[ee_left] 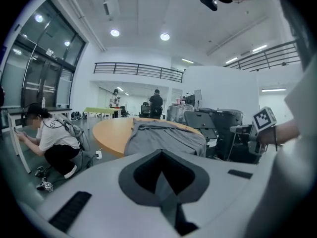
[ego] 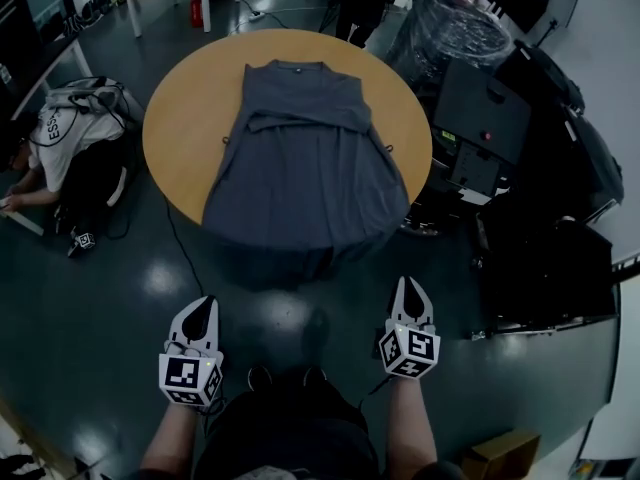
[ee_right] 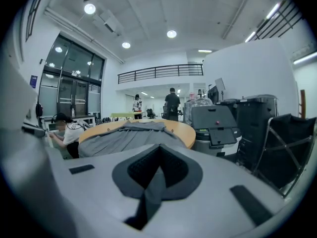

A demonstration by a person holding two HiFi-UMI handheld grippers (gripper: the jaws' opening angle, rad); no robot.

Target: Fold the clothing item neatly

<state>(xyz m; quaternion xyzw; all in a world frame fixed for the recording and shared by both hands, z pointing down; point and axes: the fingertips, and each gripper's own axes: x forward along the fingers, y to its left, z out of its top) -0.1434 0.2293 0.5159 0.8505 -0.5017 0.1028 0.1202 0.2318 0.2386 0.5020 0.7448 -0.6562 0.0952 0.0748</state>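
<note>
The grey garment lies flat on the round worktop, neck at twelve o'clock and hem drooping over the six o'clock edge; it looks soft and limp, best pinched at the hem corners, while the left gripper and right gripper hover pressed together, empty, well short.

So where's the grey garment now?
In the head view, the grey garment lies spread on the round wooden table, hem hanging over its near edge.
</note>
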